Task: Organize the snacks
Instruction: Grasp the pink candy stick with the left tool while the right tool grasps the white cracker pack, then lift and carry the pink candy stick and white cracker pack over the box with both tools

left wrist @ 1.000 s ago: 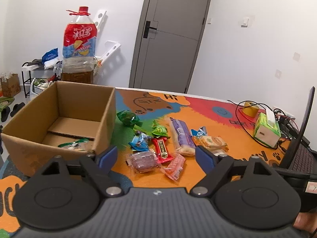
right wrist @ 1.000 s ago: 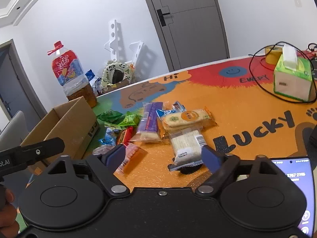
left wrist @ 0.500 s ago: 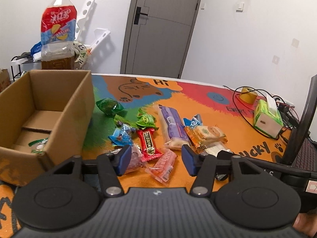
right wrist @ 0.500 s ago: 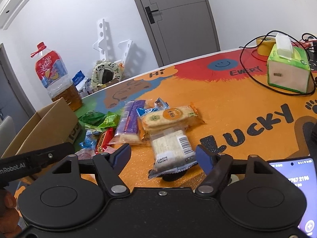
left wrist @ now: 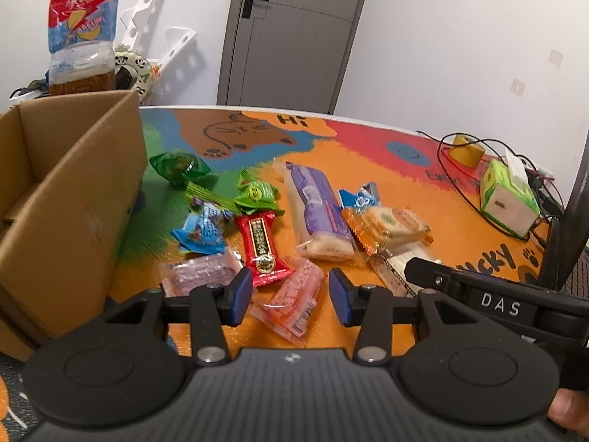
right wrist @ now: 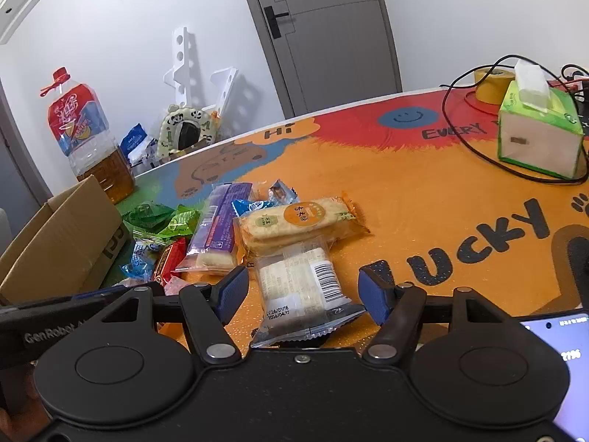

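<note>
Box sitting open at table's left, likely as snack bin. Snack pile lying loose just beside it.
Right gripper closing around white pack; pads not yet pressing.
Left gripper closing around pink pack; pads likewise apart, lining up for grasp.

box: matt brown cardboard
snack wrappers: glossy crinkled plastic film
table mat: smooth printed surface, slight sheen
</note>
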